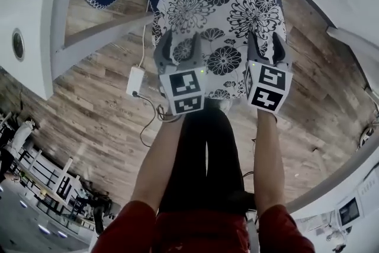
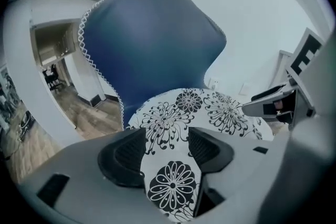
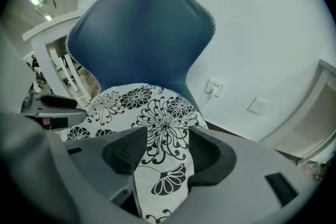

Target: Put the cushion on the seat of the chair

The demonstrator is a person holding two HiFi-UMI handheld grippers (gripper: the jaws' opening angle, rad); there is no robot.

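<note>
Your right gripper (image 3: 165, 149) has its fingers (image 3: 123, 152) pressed on the near edge of the black-and-white floral cushion (image 3: 152, 107), the fabric running up between them; beyond it rises the blue chair (image 3: 142, 34) back; your left gripper (image 3: 52, 105) shows at the cushion's left rim; a wall socket (image 3: 214, 87) sits far right.

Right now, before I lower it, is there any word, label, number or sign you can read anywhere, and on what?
No readable text anywhere.
marker cubes: black-and-white square patterns only, no letters or digits.
cushion: flower print, no words.
small screen, at the head view's lower right: too small to read.
</note>
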